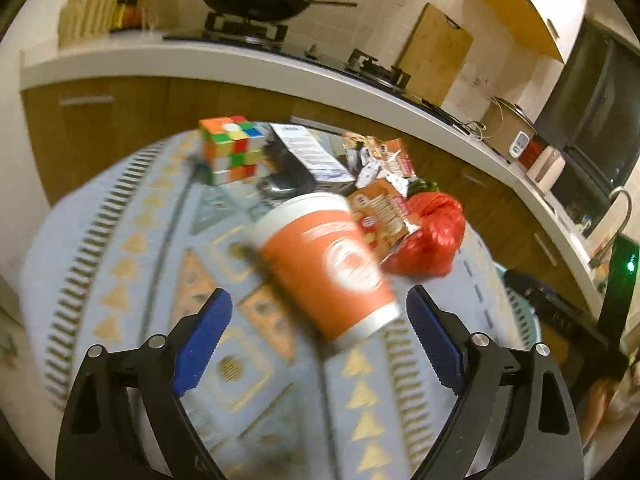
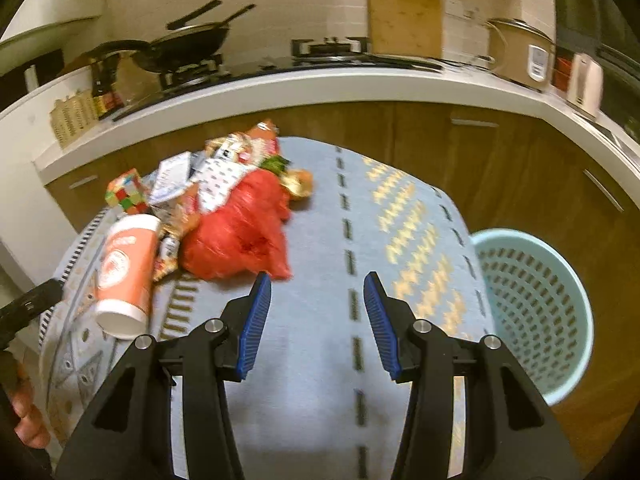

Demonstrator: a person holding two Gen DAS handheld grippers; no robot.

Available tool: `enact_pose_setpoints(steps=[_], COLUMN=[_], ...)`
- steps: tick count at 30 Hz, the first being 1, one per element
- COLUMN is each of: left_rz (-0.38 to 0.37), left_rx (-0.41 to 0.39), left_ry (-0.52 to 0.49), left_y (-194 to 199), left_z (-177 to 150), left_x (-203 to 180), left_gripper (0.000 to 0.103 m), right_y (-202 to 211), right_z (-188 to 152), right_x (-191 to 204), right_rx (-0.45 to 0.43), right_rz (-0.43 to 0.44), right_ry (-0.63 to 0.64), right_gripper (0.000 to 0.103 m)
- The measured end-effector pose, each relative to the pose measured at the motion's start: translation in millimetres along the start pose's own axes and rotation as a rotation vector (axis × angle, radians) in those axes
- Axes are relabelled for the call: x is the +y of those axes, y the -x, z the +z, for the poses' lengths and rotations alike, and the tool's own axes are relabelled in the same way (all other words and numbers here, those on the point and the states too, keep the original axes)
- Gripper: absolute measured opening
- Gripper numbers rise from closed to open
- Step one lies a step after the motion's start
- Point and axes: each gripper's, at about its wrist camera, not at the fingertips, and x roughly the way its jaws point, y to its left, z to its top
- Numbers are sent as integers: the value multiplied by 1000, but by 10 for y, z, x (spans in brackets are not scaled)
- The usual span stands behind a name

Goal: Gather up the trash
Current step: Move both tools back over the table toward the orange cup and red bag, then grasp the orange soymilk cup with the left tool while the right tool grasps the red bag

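Blue-padded jaws of the left gripper [image 1: 318,326] stand spread wide, angled down over the tablecloth [image 1: 132,216], the orange paper cup [image 1: 326,260] just ahead between them, untouched. It lies tipped on its side near the cloth's left edge, white rim and round white logo blurred, unreadable. Beside it sit a snack wrapper [image 1: 384,216] and red plastic bag [image 2: 240,228]. The right gripper [image 2: 318,292] hangs half-spread, empty, by the teal basket [image 2: 536,304].
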Motion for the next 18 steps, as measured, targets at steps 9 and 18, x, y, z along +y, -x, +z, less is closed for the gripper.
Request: enact_pose_setpoints(steps=[9,18], left_rz=[147,182], left_rx=[58,-2], left_ry=[-1,-81], left_y=[-629,-712], left_z=[113,60], left_x=[-238,-321], left_gripper=[85,79], right_y=[-256,-574], right_z=[252,368], right_x=[204,362], right_rx=[-25,-13], right_rz=[74,115], right_ry=[5,-7], right_gripper=[46,62])
